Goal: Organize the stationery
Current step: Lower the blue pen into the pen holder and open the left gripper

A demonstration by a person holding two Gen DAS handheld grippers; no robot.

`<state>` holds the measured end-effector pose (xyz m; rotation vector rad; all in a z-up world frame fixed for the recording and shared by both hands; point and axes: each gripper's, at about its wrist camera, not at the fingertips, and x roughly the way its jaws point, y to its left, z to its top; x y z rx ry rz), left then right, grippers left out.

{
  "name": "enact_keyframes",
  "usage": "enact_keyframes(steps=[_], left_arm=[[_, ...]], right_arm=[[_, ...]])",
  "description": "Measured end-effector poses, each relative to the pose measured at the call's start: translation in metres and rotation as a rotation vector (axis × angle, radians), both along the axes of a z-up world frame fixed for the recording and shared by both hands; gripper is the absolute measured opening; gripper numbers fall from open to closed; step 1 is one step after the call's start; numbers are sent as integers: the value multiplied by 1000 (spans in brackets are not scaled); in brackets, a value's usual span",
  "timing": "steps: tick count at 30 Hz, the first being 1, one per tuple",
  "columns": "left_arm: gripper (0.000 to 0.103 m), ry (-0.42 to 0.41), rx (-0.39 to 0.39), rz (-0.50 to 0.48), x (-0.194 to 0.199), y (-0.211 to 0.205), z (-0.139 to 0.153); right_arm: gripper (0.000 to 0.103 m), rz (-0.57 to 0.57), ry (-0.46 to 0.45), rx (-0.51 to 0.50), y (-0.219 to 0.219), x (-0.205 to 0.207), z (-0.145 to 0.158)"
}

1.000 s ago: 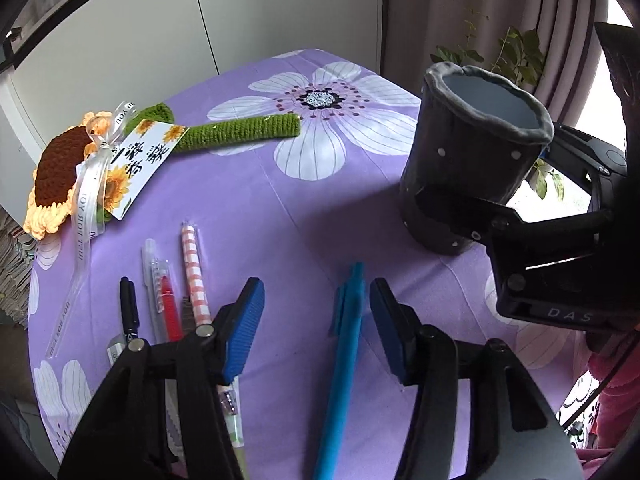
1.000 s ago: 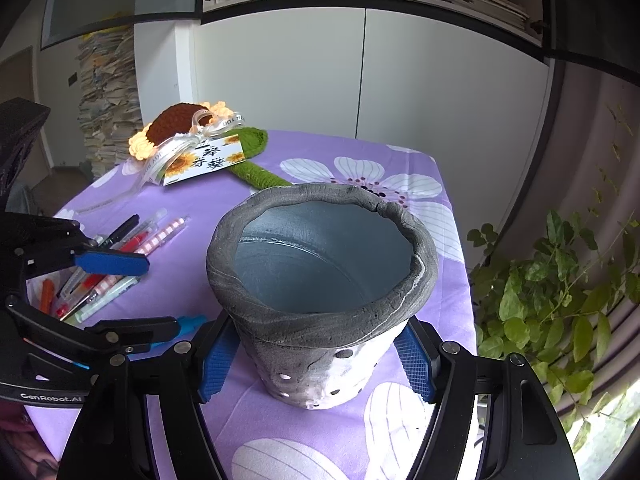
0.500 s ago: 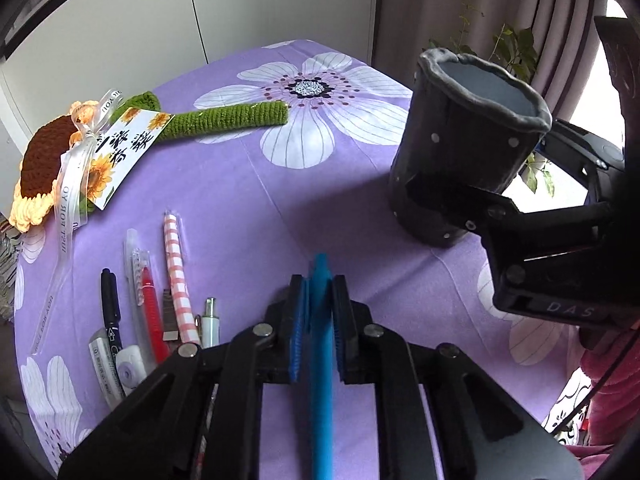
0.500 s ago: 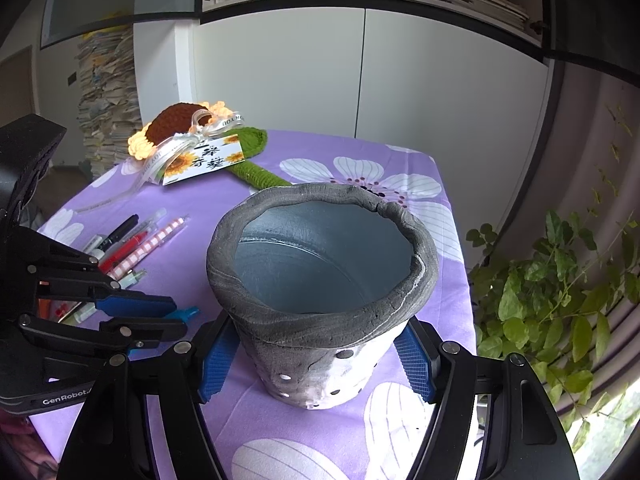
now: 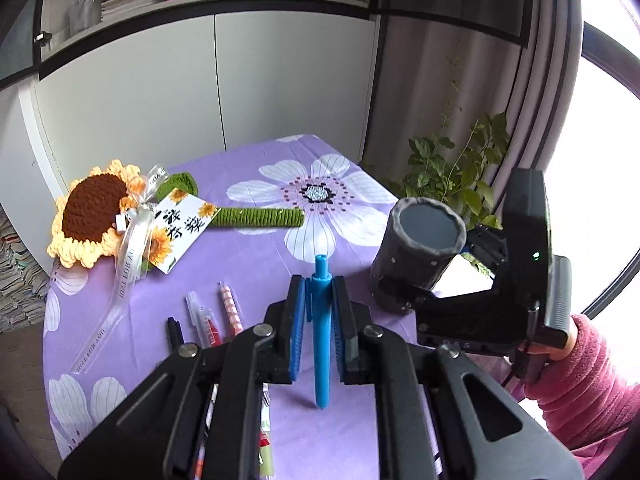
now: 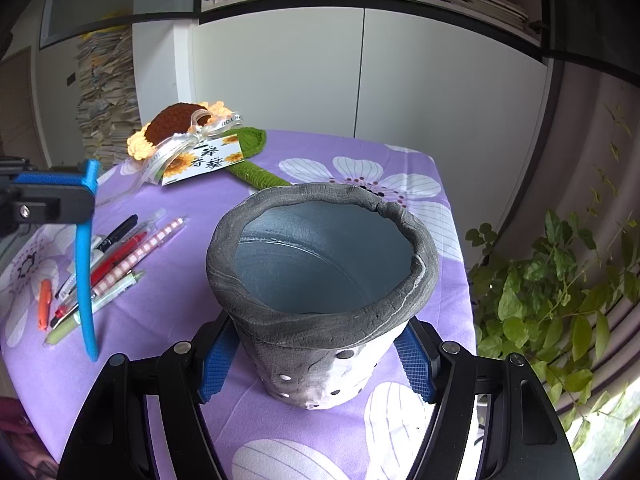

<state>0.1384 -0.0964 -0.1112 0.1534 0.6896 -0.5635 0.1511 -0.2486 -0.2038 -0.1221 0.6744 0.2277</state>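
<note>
- Left gripper point(image 5: 317, 312) is clamping the blue pen point(image 5: 322, 336) between its blue pads, holding it clear above the purple floral tablecloth point(image 5: 248, 264), tip hanging downward.
- Right gripper point(image 6: 316, 364) is squeezing the grey pen holder point(image 6: 320, 280) by its lower sides; the holder is standing upright on the cloth, mouth open and nothing showing inside.
- Other pens point(image 6: 120, 256) are lying loose in a bunch beside the holder.
- Beyond them a crocheted sunflower point(image 5: 92, 216) is lying with its card point(image 5: 180, 228).
</note>
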Motion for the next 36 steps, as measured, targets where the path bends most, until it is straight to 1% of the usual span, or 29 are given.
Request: enact_keyframes(steps=[5,9,12,13,15,21,28,36], left_arm=[[11,-107,-42,-33,-11,1,36],[11,-183,-107,-74,-14,-2,70],[11,-235,-146,-108,-9,-13,89],[11,-246,-154,-116,-7,-17,93],[11,-237,-172,-135,0,-27,97],[11,-194,-191,-169,18,-50,93],[11,-148,-149,-177,30,-64,72],[11,-50,-93,-168,42,-68,38]], right_arm=[[72,1,0,-1,0,0,0],[72,1,0,-1,1,1,0],[72,2,0,-1,0,0,0],[72,2,0,-2,0,0,0],[72,0,2,-5,0,0,0],[72,0,1,-14,-1,0,0],[72,0,2,-12,-1,0,1],[72,3,9,-7,1,1,0]])
